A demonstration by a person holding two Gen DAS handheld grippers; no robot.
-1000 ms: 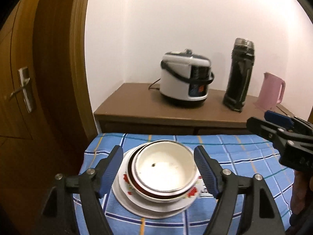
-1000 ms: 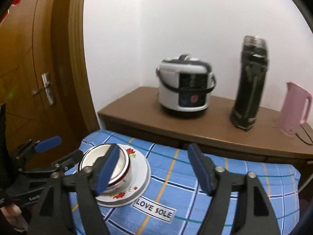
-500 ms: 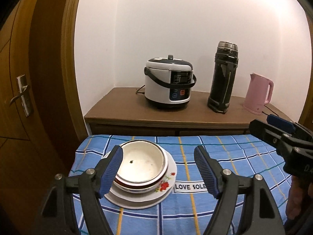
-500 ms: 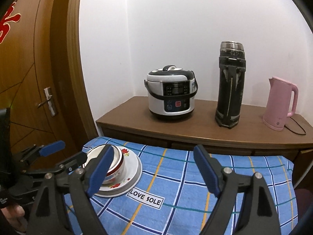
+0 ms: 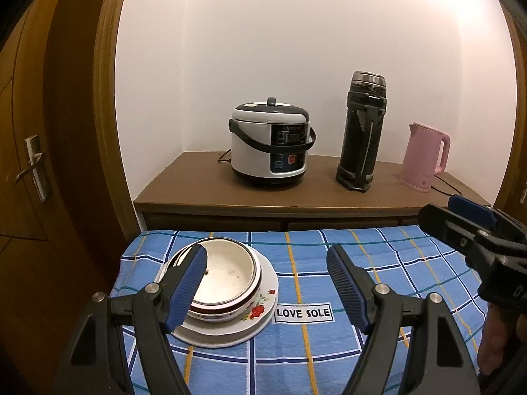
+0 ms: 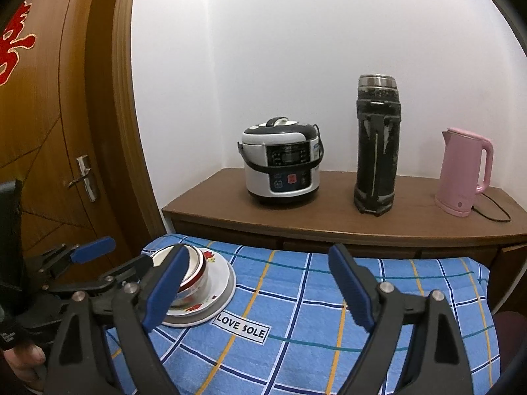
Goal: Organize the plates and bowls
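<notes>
Bowls (image 5: 227, 276) nested on floral plate (image 5: 260, 309), crumbs inside top bowl, left gripper (image 5: 266, 283) and right gripper (image 6: 260, 286) spread wide, empty.

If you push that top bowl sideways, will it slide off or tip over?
The top bowl sits nested inside another bowl, so it would probably catch on that rim rather than slide free. A hard shove might drag the whole stack across the plate, whose glazed face looks slippery. It looks rigid, probably chippable.
</notes>
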